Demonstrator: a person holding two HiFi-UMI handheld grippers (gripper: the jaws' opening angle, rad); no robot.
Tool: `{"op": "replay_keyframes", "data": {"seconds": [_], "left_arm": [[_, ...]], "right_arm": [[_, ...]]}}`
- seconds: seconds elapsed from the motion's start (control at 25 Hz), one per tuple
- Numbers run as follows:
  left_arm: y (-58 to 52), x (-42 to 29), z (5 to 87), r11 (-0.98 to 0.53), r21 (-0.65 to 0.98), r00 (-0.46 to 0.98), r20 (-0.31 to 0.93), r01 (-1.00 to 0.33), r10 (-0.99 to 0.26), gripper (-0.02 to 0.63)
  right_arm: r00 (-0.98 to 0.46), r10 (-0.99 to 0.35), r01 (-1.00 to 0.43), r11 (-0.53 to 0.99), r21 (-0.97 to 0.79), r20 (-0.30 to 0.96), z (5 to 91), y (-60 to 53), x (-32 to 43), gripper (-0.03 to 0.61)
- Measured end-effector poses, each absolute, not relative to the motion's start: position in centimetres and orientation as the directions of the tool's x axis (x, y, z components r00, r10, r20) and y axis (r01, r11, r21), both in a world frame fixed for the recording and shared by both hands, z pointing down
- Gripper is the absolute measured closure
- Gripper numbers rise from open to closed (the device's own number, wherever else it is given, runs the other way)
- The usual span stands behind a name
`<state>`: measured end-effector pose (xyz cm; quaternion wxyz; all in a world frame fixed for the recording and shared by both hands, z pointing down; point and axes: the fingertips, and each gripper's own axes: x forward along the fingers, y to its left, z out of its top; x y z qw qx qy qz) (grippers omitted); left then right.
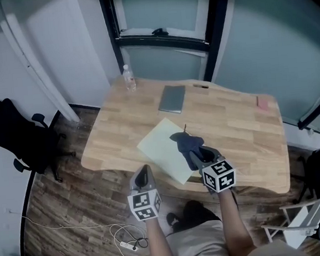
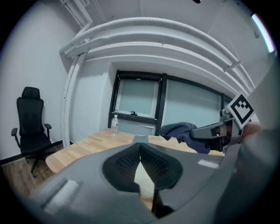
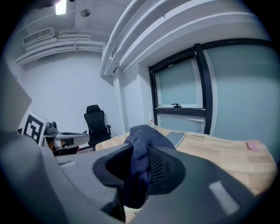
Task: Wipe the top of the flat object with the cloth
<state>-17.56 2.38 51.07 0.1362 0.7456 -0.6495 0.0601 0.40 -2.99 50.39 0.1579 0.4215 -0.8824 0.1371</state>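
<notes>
Item 1, right gripper (image 1: 198, 152): jaws closed on a dark blue cloth (image 1: 184, 141); the cloth is pinched near its middle, so that a bunch stands above the pads and a loose tail hangs below; this hold is judged to leave free fabric for wiping; soft, fleecy-looking weave, crumpled, without fixed shape.

Item 2, left gripper (image 1: 143, 175): jaws brought together at the tips, nothing held between them; it is held low at the table's near edge, just beside the sheet's near corner; it is judged to be kept clear of the wiping path, or ready to steady the sheet.

Item 3, sheet (image 1: 163, 150): pale yellow-green, thin, rectangular, matte; laid askew near the front edge, within easy reach; the cloth is held over its right part, and contact cannot be told; wiping is judged not yet begun.

Item 4, grey slab (image 1: 172, 99): flat, smooth, rectangular with rounded corners; set further back, well apart from the cloth; which of items 3 and 4 the task means cannot be settled, though the cloth favours the sheet.

Item 5, table (image 1: 238, 134): light jointed wood, rounded corners; a clear plastic bottle (image 1: 128, 79) stands upright at the far left; a small pink item (image 1: 263, 104) lies at the right; a black office chair (image 1: 16, 134) stands on the floor at the left.
</notes>
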Motion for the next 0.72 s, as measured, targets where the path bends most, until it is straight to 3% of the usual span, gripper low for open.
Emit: {"op": "replay_keyframes", "data": {"seconds": [0.24, 0.72], "left_arm": [[-1.2, -15.8, 54.3, -0.149, 0.157, 0.191, 0.306, -0.976, -0.933, 0.606], [-7.4, -14.4, 64.1, -0.097, 0.216, 0.197, 0.506, -0.971, -0.840, 0.606]], "right_arm": [[-0.634, -0.664, -0.754, 0.644, -0.128, 0.396, 51.1, -7.6, -1.2, 0.477], [-0.737, -0.508, -0.623, 0.766, -0.158, 0.446, 55.0, -15.3, -8.7, 0.477]]}}
